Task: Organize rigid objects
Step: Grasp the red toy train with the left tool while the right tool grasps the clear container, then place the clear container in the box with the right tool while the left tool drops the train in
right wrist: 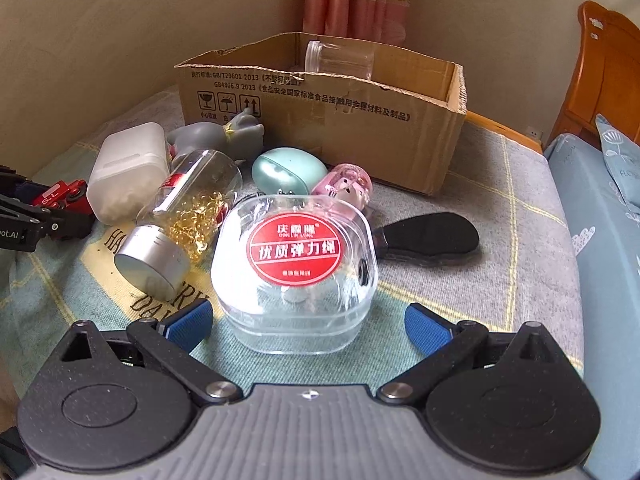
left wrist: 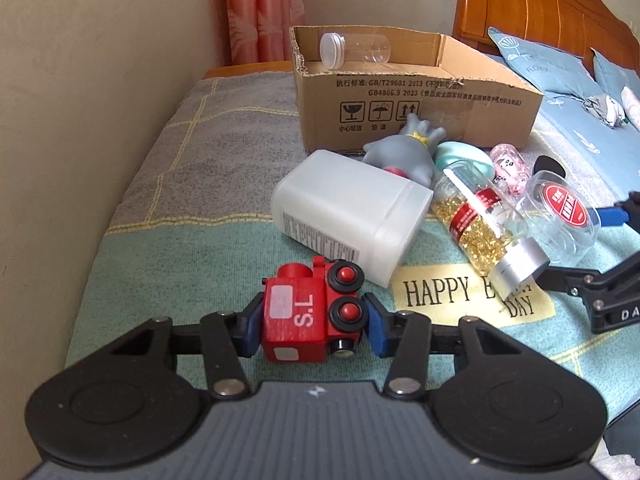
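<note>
My left gripper point(left wrist: 310, 326) is shut on a red toy train point(left wrist: 308, 312) marked "S.L", low over the blanket. My right gripper point(right wrist: 308, 322) is open, its blue pads point(right wrist: 424, 326) on either side of a clear plastic box point(right wrist: 296, 264) with a red label, not touching it. The clear box also shows in the left wrist view point(left wrist: 560, 216). A cardboard box point(left wrist: 420, 116) stands behind the pile with a clear jar point(left wrist: 352, 50) inside; the cardboard box also shows in the right wrist view point(right wrist: 360, 120). The train and left gripper show at the far left of the right wrist view point(right wrist: 60, 196).
In the pile lie a white plastic container point(left wrist: 348, 216), a bottle of gold flakes point(left wrist: 480, 232), a grey toy figure point(left wrist: 404, 148), a teal egg-shaped case point(right wrist: 288, 170), a pink capsule point(right wrist: 348, 190) and a black paddle-shaped thing point(right wrist: 432, 234). A wall runs along the left; pillows and headboard lie right.
</note>
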